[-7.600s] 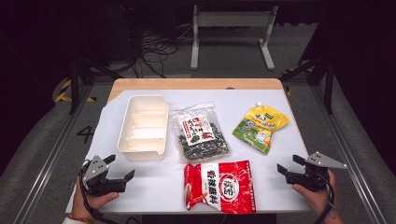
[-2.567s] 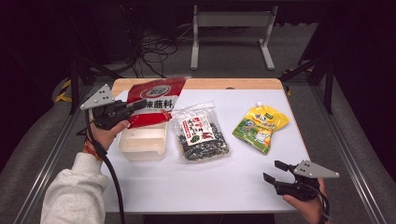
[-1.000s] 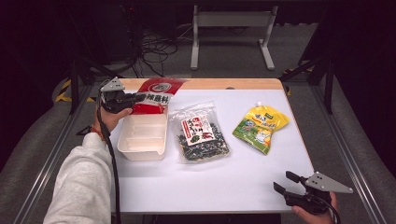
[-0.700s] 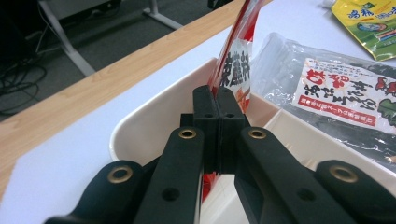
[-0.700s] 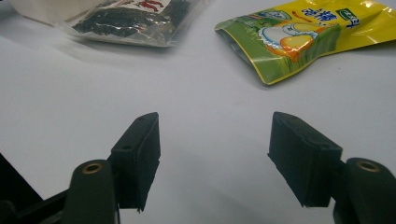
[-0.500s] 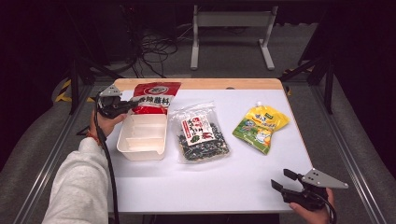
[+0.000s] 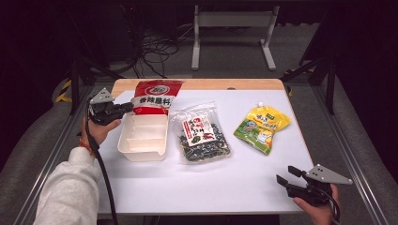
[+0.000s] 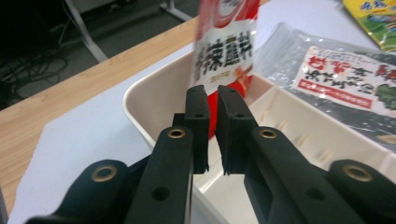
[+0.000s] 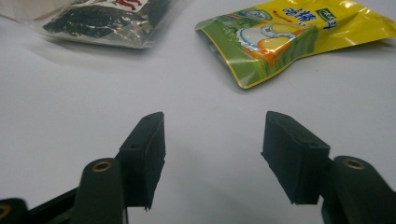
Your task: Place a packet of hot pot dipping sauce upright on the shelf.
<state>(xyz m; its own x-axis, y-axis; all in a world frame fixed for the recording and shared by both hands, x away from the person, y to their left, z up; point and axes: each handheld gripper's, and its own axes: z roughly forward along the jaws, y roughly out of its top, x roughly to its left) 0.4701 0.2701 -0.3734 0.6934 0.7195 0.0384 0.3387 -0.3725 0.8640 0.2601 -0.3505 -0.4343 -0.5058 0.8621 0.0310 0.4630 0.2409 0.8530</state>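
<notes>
Change since earlier: the red packet [image 7: 152, 96] lay flat at the near edge of the surface [image 7: 225, 183] in the oldest frame; it now stands at the far end of the white tray [image 7: 141, 152]. The left claw [image 7: 127, 107] has gone with it to the tray's far left corner.
Left claw state: narrow slit between the jaws, which have just been opening; nothing pressed between the pads.
Right claw state: the right claw [image 7: 285, 174] is wide, its jaws have just been closing, and there is bare surface between them. It is held low at the near right corner.
High view adds: the whole layout. Tray at left, dark-leaf packet [image 7: 201, 138] in the middle, yellow-green pouch [image 7: 262, 127] at right, each apart from the others.
Left gripper view adds: the left claw [image 8: 212, 93] over the tray wall [image 8: 140, 93], with the red packet [image 8: 226, 42] upright just beyond the tips, printed face toward the camera.
Right gripper view adds: the right claw [image 9: 215, 119] pointing at the pouch [image 9: 289, 37], well short of it.
Hard to make out: the red packet is blurred in the left gripper view, its top cut off, its foot hidden behind the jaws. Whether the claw tips touch it cannot be told.
Count: two claws, three packets, one tray.
</notes>
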